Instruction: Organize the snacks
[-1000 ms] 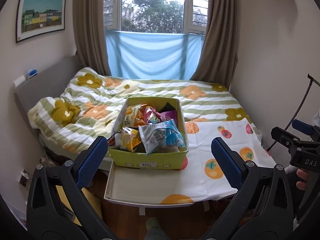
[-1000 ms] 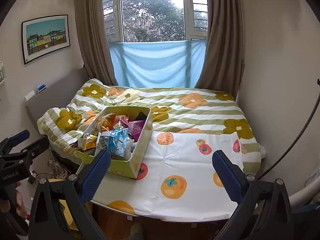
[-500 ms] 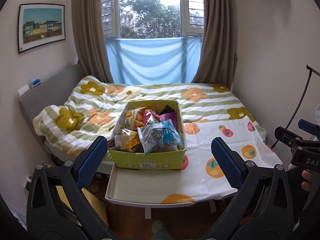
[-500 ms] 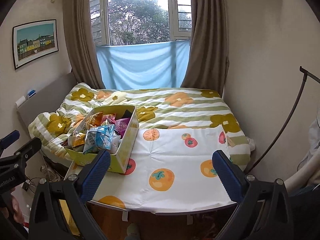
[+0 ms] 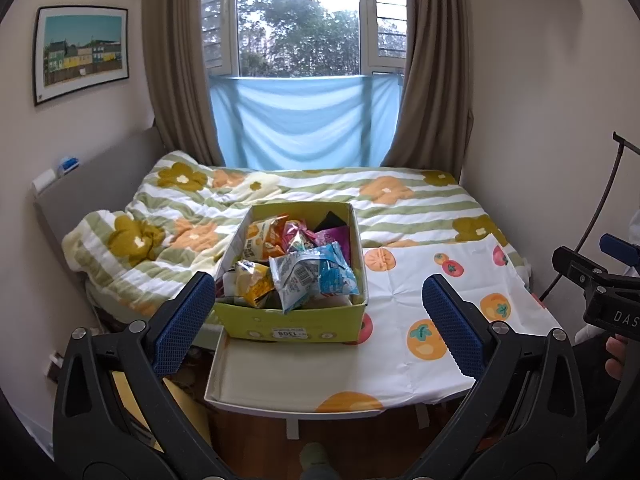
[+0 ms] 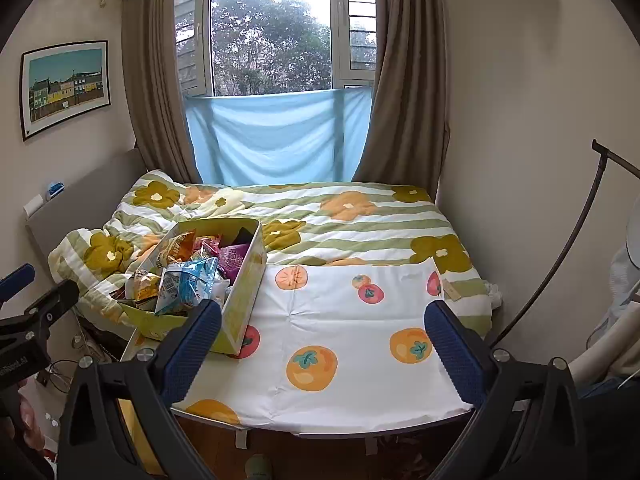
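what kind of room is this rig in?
Most likely a small home bedroom: a bed with a floral duvet, a curtained window, and a framed picture on the wall.

My own handles run off the bottom edge in both views, the lower snacks (image 5: pixel 256 288) lie buried under the top packets in the box (image 5: pixel 292 326), and its label (image 5: pixel 289 334) is too small to read.
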A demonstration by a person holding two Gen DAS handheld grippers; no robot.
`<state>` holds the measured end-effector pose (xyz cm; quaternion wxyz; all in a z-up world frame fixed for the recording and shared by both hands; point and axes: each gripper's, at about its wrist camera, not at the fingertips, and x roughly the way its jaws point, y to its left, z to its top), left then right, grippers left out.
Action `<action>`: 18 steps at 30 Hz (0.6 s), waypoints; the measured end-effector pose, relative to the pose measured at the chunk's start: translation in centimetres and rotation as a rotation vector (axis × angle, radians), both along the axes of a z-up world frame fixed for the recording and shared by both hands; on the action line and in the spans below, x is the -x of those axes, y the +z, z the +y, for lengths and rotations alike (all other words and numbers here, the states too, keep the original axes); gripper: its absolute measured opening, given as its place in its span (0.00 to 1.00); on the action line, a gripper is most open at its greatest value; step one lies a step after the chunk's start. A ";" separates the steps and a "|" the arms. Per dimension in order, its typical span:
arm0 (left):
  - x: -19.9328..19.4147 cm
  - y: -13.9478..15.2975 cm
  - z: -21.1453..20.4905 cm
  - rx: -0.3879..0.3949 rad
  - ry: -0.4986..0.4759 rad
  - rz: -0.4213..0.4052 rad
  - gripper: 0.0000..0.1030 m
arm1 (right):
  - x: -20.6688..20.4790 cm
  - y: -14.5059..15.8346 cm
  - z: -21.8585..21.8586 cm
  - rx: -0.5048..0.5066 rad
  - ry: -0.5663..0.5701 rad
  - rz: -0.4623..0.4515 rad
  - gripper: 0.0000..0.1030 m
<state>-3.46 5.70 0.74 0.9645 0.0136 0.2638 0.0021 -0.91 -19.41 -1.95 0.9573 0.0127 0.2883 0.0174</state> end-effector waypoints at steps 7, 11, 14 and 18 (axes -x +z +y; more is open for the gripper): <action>0.1 -0.1 0.1 0.002 -0.002 -0.006 1.00 | -0.1 0.0 -0.2 0.001 -0.001 0.000 0.98; 0.0 -0.2 0.2 0.001 0.001 0.000 1.00 | -0.1 0.1 -0.2 0.005 -0.002 -0.002 0.98; -0.1 -0.3 0.2 0.002 0.000 0.002 1.00 | -0.1 0.1 -0.2 0.003 -0.002 -0.001 0.98; 0.1 -0.3 0.1 0.003 -0.001 0.002 1.00 | -0.2 0.1 -0.3 0.002 -0.005 -0.003 0.98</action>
